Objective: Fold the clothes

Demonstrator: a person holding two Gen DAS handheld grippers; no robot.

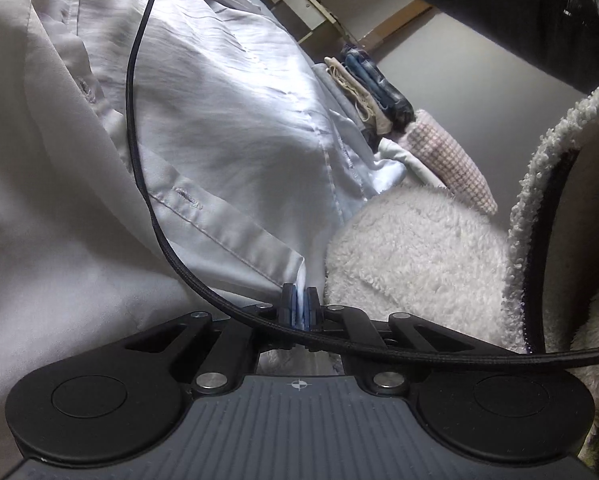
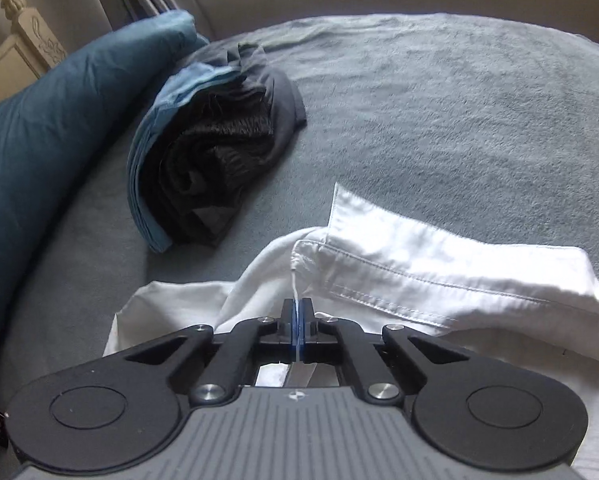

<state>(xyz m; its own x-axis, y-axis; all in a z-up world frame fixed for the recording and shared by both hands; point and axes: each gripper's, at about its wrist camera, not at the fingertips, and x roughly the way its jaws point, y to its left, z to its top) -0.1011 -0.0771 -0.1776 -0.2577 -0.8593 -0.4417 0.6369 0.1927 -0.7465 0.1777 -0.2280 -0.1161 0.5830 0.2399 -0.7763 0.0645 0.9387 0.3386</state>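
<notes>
fingers of both grippers are pressed together on fabric of the pale white button-up cotton shirt (image 2: pixel 439 276): the left gripper (image 1: pixel 299 307) pinches the corner where the buttonhole placket ends, and the right gripper (image 2: pixel 298 316) pinches a thin edge just below the stitched collar band. the shirt is partly lifted at the left gripper, hanging in front of a white fleecy jacket (image 1: pixel 411 248), and lies partly on the grey-blue fleece bedspread (image 2: pixel 439 112) in the right wrist view.

judging from these grips, a fold or a spreading of the shirt is in hand, though which one the views cannot settle. to do it well, keep both pinches firm, hold the fabric between them lightly taut so the edge stays straight, and lower both ends level so no crease is trapped.

in the right wrist view the collar band runs from lower left to right, pointing away toward the right edge; the shirt's full long axis is hidden. a folded dark stack on a light blue cloth (image 2: pixel 215 144) sits well apart, beside a teal pillow (image 2: pixel 59 120).
</notes>
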